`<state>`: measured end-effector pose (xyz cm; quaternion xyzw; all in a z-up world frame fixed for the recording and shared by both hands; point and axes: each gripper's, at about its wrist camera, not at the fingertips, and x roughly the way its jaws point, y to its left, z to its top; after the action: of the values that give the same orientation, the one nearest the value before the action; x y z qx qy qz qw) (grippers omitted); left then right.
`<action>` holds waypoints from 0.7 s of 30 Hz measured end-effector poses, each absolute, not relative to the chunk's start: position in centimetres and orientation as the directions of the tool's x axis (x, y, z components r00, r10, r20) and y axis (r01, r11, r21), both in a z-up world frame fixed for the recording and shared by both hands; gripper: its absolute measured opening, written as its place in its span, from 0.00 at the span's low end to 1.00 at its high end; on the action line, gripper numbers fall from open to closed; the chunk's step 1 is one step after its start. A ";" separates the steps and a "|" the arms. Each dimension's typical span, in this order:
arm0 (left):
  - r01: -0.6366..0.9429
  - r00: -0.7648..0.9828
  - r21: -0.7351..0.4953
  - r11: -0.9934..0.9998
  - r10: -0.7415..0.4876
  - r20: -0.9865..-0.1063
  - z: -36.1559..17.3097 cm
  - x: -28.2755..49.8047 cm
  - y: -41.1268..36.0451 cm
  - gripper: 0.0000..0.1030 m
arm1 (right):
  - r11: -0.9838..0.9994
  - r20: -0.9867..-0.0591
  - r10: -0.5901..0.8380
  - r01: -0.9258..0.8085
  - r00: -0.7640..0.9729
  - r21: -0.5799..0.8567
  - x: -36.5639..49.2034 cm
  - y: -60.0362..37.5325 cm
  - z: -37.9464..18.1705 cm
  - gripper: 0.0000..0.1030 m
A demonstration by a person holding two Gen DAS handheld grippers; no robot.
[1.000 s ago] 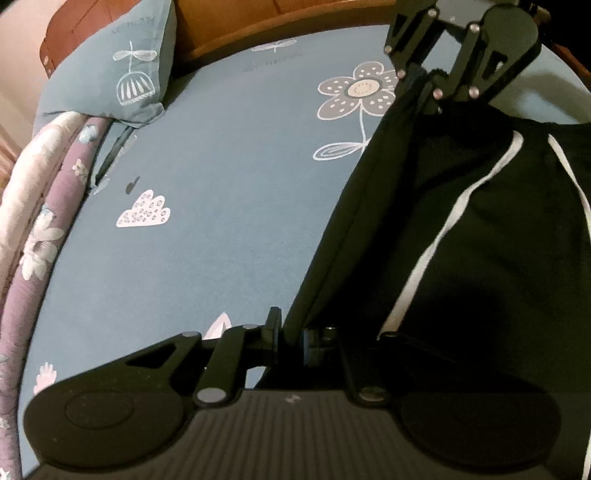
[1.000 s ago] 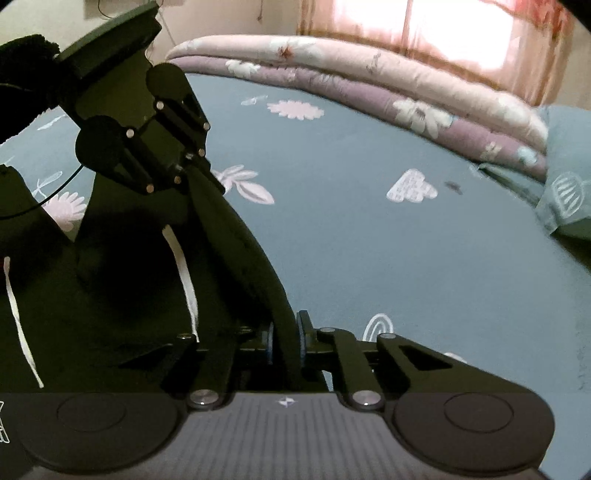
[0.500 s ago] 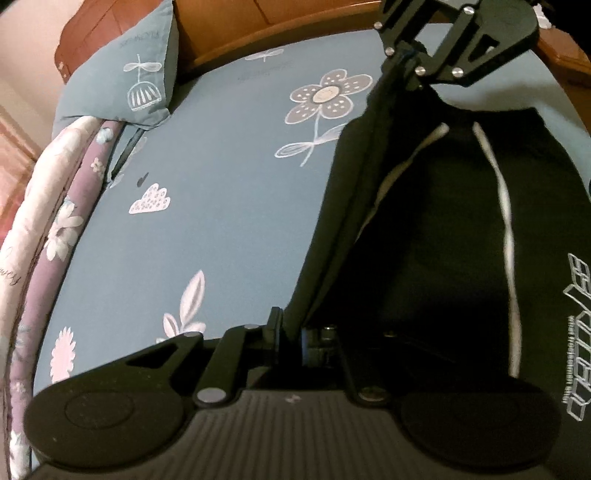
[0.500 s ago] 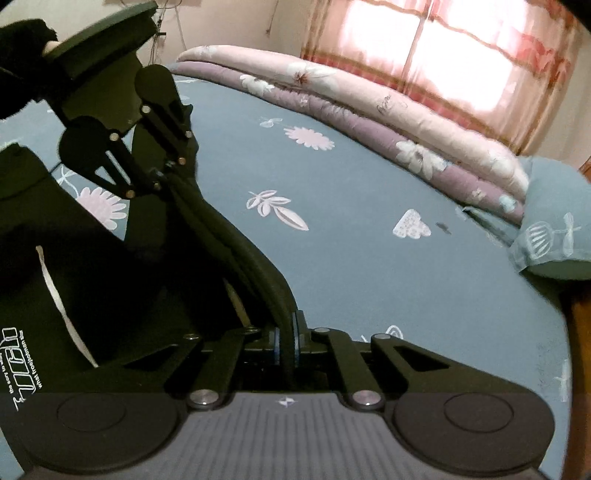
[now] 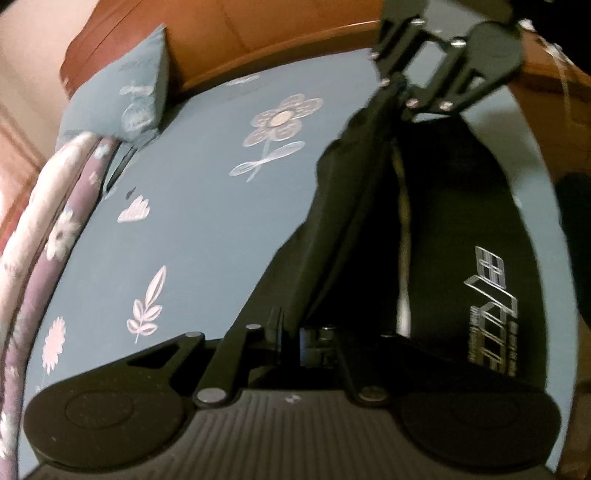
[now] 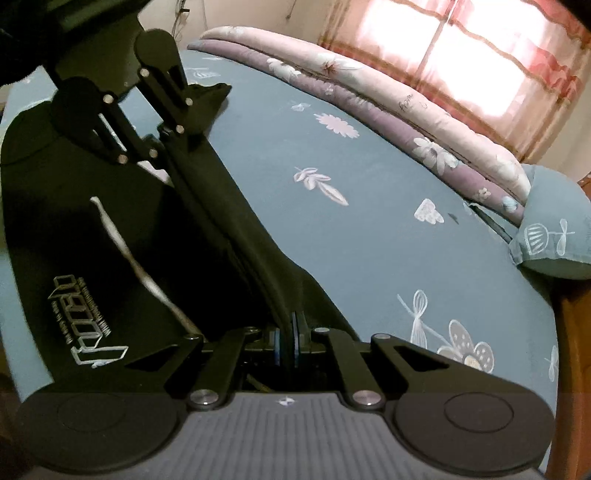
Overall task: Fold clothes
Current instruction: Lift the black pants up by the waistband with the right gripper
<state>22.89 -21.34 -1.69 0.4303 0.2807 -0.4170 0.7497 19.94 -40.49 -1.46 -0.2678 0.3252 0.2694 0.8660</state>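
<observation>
A black garment (image 5: 454, 229) with a white stripe and white printed lettering lies on the blue bed sheet (image 5: 207, 206). One edge of it is lifted and stretched taut between my two grippers. My left gripper (image 5: 290, 338) is shut on that edge, and the right gripper (image 5: 400, 92) shows across from it at the top. In the right wrist view my right gripper (image 6: 286, 336) is shut on the black garment (image 6: 74, 236), with the left gripper (image 6: 162, 136) clamped on the far end of the same edge.
A blue pillow (image 5: 122, 99) leans on the wooden headboard (image 5: 258, 33). A rolled pink and purple floral quilt (image 6: 369, 96) runs along the bed's far side under a curtained window (image 6: 480, 48). The flower-printed sheet (image 6: 369, 229) lies bare beside the garment.
Both grippers have carried the held edge up and across over the rest of the garment. The printed lettering has come into view, and the folded part now looks narrower.
</observation>
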 end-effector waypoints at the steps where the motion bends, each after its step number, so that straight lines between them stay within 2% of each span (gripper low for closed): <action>1: 0.870 0.490 0.415 0.265 -0.384 -0.783 -1.8 22.2 -21.4 0.05 | 0.711 -0.707 0.292 -0.641 0.644 -0.289 19.4 -40.5 -1.6 0.08; 10: 0.890 0.447 0.449 0.086 -0.364 -0.817 -4.6 15.9 -22.3 0.05 | 0.687 -0.732 0.270 -0.658 0.625 -0.308 16.1 -40.2 -3.4 0.08; 15: 0.907 0.381 0.419 -0.042 -0.344 -0.858 -6.5 13.1 -23.3 0.05 | 0.651 -0.757 0.243 -0.681 0.607 -0.336 14.7 -39.7 -5.2 0.09; 21: 0.908 0.358 0.408 -0.093 -0.334 -0.872 -8.0 11.9 -24.4 0.05 | 0.600 -0.762 0.193 -0.689 0.618 -0.407 13.0 -38.7 -6.6 0.09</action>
<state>11.93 -24.45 -8.01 0.5435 0.2643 -0.5012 0.6193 13.00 -38.74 -6.64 -0.3585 0.3457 0.2674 0.8249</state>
